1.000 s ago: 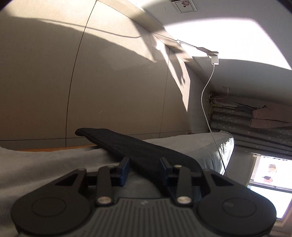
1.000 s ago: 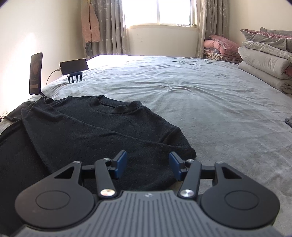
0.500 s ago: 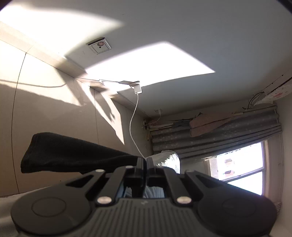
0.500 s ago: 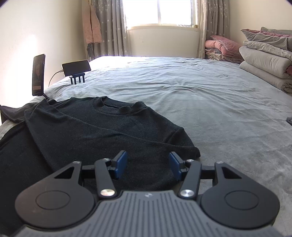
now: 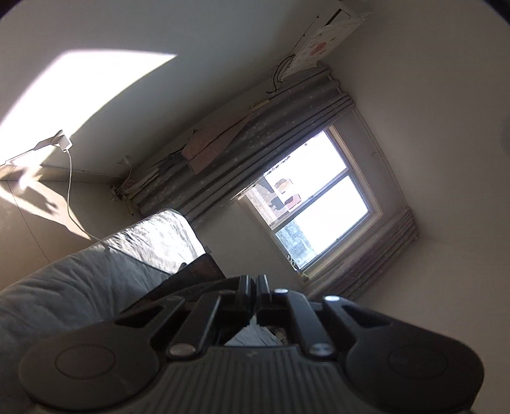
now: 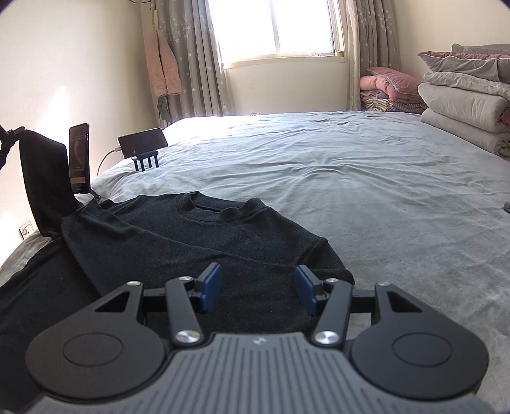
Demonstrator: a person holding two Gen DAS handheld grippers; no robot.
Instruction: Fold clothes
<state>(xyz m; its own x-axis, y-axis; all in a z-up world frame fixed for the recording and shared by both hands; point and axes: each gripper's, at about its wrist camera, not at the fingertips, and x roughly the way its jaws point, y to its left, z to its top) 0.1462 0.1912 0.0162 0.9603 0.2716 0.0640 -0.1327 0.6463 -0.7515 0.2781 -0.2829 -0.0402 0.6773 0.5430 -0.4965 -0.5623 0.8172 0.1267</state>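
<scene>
A dark sweater [image 6: 191, 242] lies flat on the grey bed [image 6: 350, 178], collar toward the window. Its left sleeve [image 6: 44, 178] is lifted off the bed and hangs from my left gripper [image 6: 6, 140] at the picture's left edge. In the left wrist view that gripper [image 5: 256, 283] is shut on the sleeve, and dark cloth [image 5: 204, 270] shows just left of the closed fingers. My right gripper [image 6: 258, 274] stands open low over the sweater's near part, with nothing pinched between its blue pads [image 6: 212, 283].
A phone on a small blue stand [image 6: 142, 146] and an upright phone [image 6: 79, 156] stand at the bed's left edge, with a charging cable [image 5: 69, 191]. Folded quilts [image 6: 462, 105] and pillows [image 6: 389, 86] are stacked at the far right. Behind the bed are a window [image 6: 274, 28] and curtains.
My left gripper closed on the sleeve, then rose and rolled, so its view swung from the wall to the window. The sleeve went up with it. The right gripper stayed put.
</scene>
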